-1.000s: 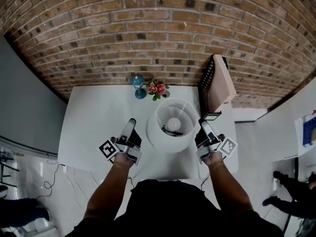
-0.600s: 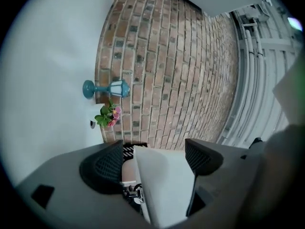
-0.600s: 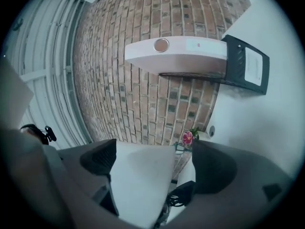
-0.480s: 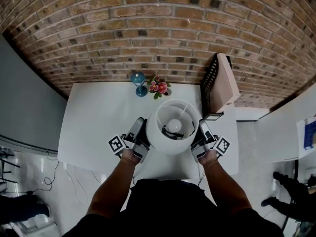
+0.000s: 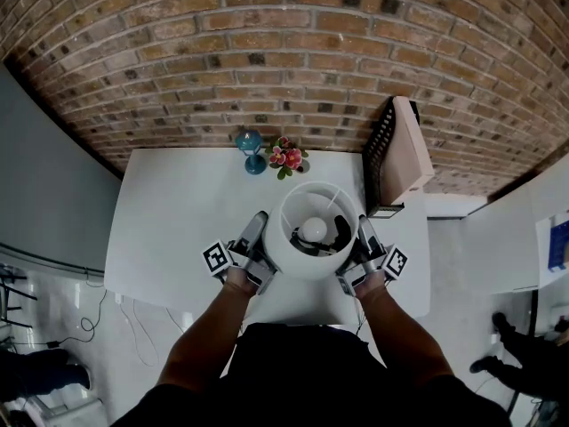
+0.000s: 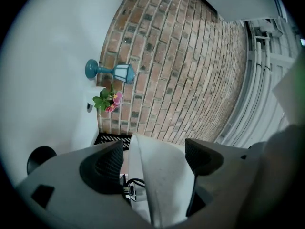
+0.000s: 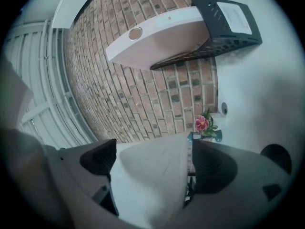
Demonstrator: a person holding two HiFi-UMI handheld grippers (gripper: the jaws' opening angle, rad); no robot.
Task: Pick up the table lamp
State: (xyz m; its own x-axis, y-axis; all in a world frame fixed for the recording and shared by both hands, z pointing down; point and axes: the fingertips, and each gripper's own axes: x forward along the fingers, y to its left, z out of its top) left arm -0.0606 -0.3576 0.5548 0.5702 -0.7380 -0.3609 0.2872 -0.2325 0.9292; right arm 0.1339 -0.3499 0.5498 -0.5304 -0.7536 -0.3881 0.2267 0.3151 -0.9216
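Note:
The table lamp has a white round shade (image 5: pixel 293 256) with a bulb (image 5: pixel 311 229) showing inside, and it stands on the white table (image 5: pixel 178 221). My left gripper (image 5: pixel 255 229) is against the shade's left side and my right gripper (image 5: pixel 364 232) against its right side. In the left gripper view the shade's wall (image 6: pixel 162 175) runs between the wide jaws of the left gripper (image 6: pixel 155 159), with a dark gap beside one pad. The right gripper (image 7: pixel 152 163) also straddles the shade (image 7: pixel 152 175), jaws wide. Neither gripper's pads visibly press on the shade.
At the table's back stand a small blue lantern (image 5: pixel 252 149) and a pink flower posy (image 5: pixel 284 158). A black mesh basket holding a pale board (image 5: pixel 396 154) stands at the back right, close to the shade. A brick wall (image 5: pixel 293 52) lies behind.
Both grippers have moved inward from beside the lamp and rolled. They now sit tight against the shade, with its wall between their jaws. The lamp stays where it was.

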